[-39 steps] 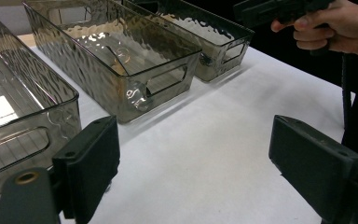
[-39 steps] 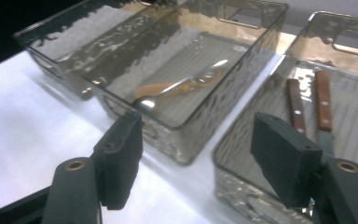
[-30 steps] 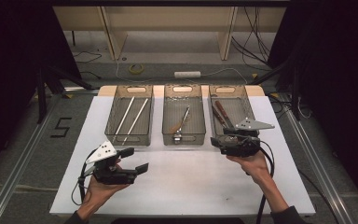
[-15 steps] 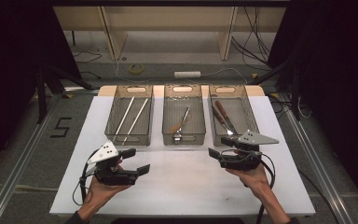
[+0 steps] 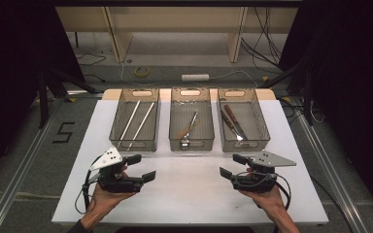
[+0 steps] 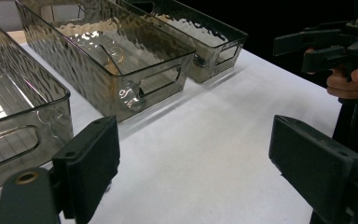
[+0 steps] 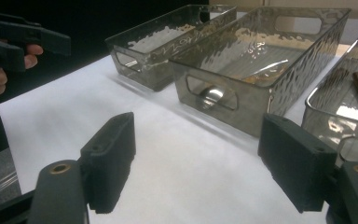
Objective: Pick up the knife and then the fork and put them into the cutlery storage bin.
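**Q:** Now, how do the two grippers stand?

**A:** Left gripper [image 5: 141,167] and right gripper [image 5: 232,165] are held just above the white table [image 5: 189,194], near its front edge and well apart. Each points toward the other. Both have their jaws spread wide with nothing between them; the right gripper's jaws have just been opening.

**Q:** Where are the things nearest to them?

**A:** Three clear bins sit side by side behind the grippers. The left bin [image 5: 121,141] holds two thin pale sticks [image 5: 136,121]. The middle bin [image 5: 175,141] holds a wooden-handled tool [image 5: 188,128]. The right bin [image 5: 262,133], nearest the right gripper, holds two dark-handled utensils [image 5: 234,124] lying side by side. No jaw touches any bin.
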`<state>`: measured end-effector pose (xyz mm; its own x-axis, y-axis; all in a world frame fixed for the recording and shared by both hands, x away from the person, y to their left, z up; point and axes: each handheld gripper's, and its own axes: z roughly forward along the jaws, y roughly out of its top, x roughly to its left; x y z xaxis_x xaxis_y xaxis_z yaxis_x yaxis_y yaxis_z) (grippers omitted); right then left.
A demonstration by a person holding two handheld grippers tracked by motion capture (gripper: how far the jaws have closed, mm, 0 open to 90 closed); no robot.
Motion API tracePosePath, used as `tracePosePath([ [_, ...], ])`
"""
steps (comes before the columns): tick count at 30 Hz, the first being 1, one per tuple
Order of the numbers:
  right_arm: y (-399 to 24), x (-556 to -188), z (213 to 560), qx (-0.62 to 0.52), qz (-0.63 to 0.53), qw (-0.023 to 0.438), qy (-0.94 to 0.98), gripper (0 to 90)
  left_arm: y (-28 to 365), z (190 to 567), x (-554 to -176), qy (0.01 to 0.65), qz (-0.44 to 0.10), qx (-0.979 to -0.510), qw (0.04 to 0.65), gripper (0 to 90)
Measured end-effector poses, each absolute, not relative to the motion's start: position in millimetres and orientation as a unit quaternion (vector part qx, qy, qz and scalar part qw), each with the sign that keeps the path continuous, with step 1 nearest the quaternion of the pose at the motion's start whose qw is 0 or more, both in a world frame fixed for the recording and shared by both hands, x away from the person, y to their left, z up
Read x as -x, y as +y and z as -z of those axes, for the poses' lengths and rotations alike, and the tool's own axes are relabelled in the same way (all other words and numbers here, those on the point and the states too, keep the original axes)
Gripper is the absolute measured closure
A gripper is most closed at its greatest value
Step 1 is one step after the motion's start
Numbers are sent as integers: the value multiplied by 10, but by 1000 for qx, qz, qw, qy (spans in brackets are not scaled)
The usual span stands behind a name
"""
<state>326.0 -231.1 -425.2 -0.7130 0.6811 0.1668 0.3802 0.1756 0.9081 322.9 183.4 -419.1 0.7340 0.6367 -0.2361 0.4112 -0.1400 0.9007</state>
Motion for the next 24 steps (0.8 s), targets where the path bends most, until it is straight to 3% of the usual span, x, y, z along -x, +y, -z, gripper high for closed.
tracePosePath([
  [24,-2357,-3134,4311,-365,-522,151,756,219,1842,4187,-3226,352,-95,-743,562,158],
])
